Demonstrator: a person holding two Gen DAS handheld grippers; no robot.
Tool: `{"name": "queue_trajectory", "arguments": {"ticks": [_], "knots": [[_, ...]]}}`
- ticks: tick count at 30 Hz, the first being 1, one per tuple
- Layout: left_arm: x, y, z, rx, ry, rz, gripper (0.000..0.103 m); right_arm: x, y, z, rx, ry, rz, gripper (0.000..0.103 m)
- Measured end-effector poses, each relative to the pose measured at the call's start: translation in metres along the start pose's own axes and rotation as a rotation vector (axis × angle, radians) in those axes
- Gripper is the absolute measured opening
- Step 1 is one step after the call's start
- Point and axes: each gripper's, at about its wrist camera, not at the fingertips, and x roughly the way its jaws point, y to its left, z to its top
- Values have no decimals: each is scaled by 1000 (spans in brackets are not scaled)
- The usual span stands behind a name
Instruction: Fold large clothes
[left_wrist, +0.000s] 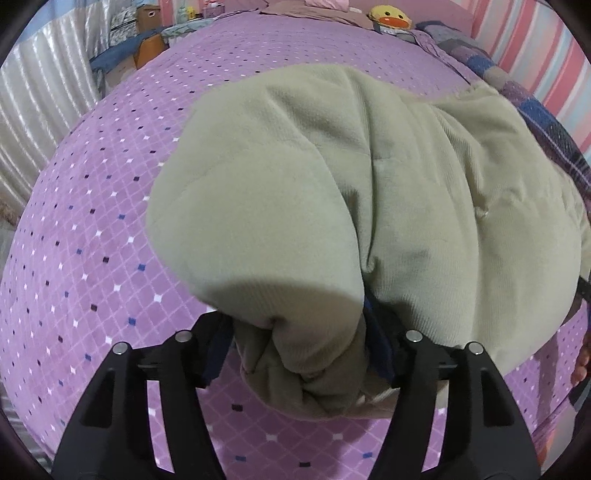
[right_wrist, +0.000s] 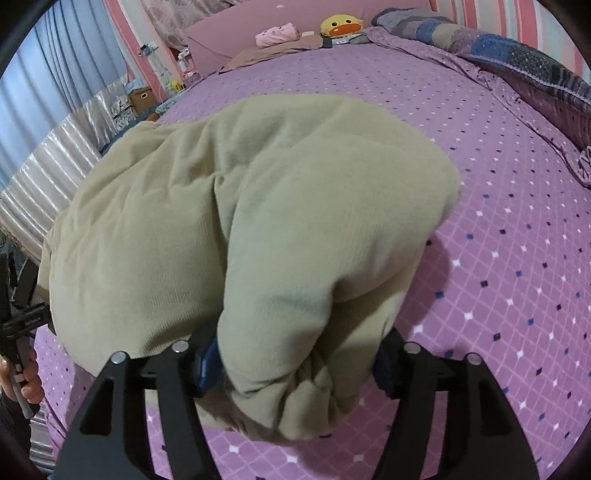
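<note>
A large beige fleece garment (left_wrist: 332, 184) lies bunched on the purple bed cover (left_wrist: 92, 240). My left gripper (left_wrist: 299, 354) is shut on a gathered corner of the garment, which fills the gap between the blue-padded fingers. In the right wrist view the same garment (right_wrist: 240, 206) spreads away from me over the purple cover (right_wrist: 517, 258). My right gripper (right_wrist: 295, 369) is shut on another bunched corner of it. The cloth drapes over both sets of fingertips and hides them. The left gripper's handle and the hand holding it show at the left edge of the right wrist view (right_wrist: 18, 350).
A yellow duck plush (left_wrist: 391, 17) and pink pillows lie at the head of the bed. A dark patchwork blanket (right_wrist: 517, 62) runs along the right side by the striped wall. Curtains, a silver radiator cover (left_wrist: 29, 122) and boxes stand beyond the bed's left edge.
</note>
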Motion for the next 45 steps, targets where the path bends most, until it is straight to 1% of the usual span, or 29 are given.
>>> {"name": "queue_trajectory", "arguments": {"ticks": [2, 3, 4, 6, 9, 11, 14, 16, 18, 21, 26, 29, 32, 35, 36, 37, 38, 40, 43, 45], "knots": [[-5, -1, -2, 2, -16, 17, 74, -4, 0, -4, -7, -8, -19, 71], [-9, -2, -3, 10, -36, 37, 82, -7, 0, -5, -5, -17, -28, 72], [-15, -3, -4, 24, -65, 65, 87, -10, 0, -7, -2, -26, -35, 75], [-21, -3, -5, 32, -88, 72, 88, -18, -3, -11, -5, -60, -59, 78], [-20, -2, -3, 31, -86, 103, 88, -27, 2, -13, -46, -101, -127, 80], [-19, -3, 0, 18, -86, 101, 89, -32, 9, -13, -70, -123, -160, 80], [-16, -4, 4, 3, -107, 126, 96, -40, 15, -13, -103, -169, -221, 80], [-14, -2, 5, -5, -117, 134, 98, -43, 18, -17, -107, -190, -254, 82], [-12, 1, 2, -13, -124, 133, 99, -43, 16, -21, -107, -202, -283, 84], [-13, 8, -3, -39, -123, 124, 100, -45, 19, -24, -99, -210, -317, 84], [-25, 22, -14, -119, -141, 79, 99, -55, 23, -32, -68, -234, -353, 85], [-21, 29, -18, -153, -136, 90, 100, -48, 22, -33, -72, -215, -384, 86], [-6, 28, -17, -142, -135, 154, 100, -38, 13, -34, -51, -210, -391, 91], [4, 30, -16, -146, -141, 187, 100, -30, 8, -35, -63, -201, -391, 92], [8, 32, -16, -151, -138, 182, 100, -27, 6, -36, -71, -200, -395, 94], [11, 35, -14, -162, -132, 173, 100, -22, 4, -36, -78, -196, -403, 97], [17, 39, -13, -181, -120, 152, 100, -19, 3, -36, -78, -191, -402, 98], [23, 46, -13, -197, -113, 122, 100, -14, -2, -34, -63, -180, -383, 100], [24, 45, -12, -175, -117, 132, 100, -11, -7, -33, -39, -175, -363, 100], [19, 42, -9, -161, -123, 140, 100, -17, -5, -32, -21, -181, -360, 100]]}}
